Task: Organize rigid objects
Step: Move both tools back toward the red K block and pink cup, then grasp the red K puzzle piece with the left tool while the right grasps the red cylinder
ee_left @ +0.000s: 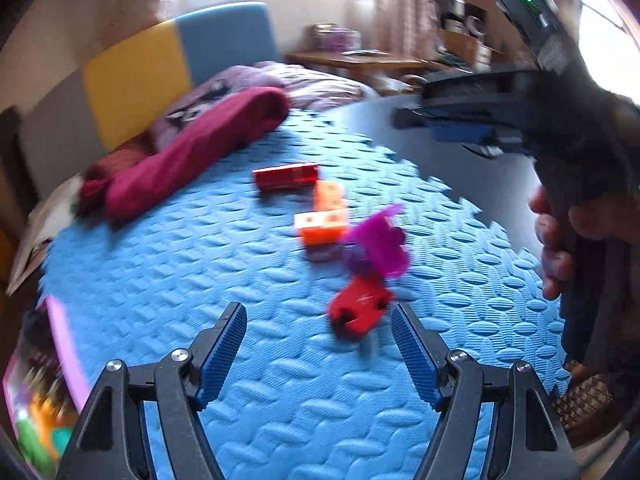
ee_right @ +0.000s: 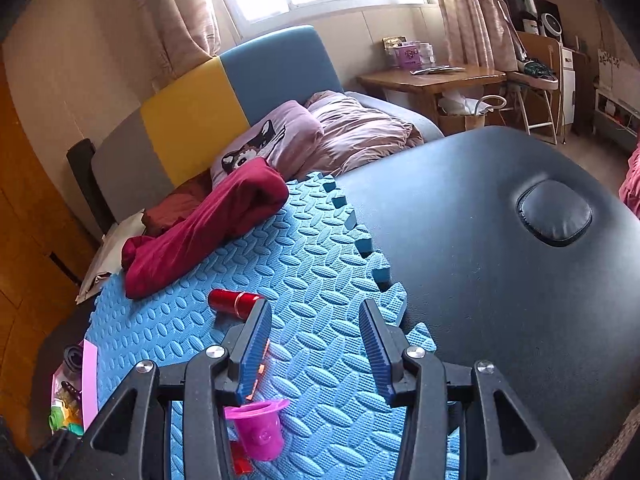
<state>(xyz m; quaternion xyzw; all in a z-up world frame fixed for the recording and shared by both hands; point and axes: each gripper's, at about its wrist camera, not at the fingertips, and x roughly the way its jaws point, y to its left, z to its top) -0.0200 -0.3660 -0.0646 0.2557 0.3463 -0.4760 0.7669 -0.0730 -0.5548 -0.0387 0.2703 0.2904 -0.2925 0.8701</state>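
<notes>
Several small toys lie on the blue foam mat [ee_left: 180, 264]: a red cylinder [ee_left: 286, 176], an orange block [ee_left: 324, 216], a magenta cup [ee_left: 380, 240] and a red block [ee_left: 358, 312]. My left gripper [ee_left: 318, 316] is open above the mat, and the blurred red block lies just beyond its right fingertip. The right gripper [ee_left: 460, 120] hangs at the upper right in a person's hand [ee_left: 560, 240]. In the right wrist view my right gripper [ee_right: 316, 320] is open with only the mat [ee_right: 320, 280] between its fingers. The red cylinder [ee_right: 236, 300] lies left of its left finger, and the magenta cup [ee_right: 260, 432] sits below it.
A maroon cloth [ee_right: 208, 228] lies along the mat's far left edge. A pink box of toys [ee_right: 76, 392] stands off the mat's near left corner. The black padded table [ee_right: 500, 260] stretches right of the mat. A bed with pillows [ee_right: 340, 128] and a wooden desk [ee_right: 432, 76] stand behind.
</notes>
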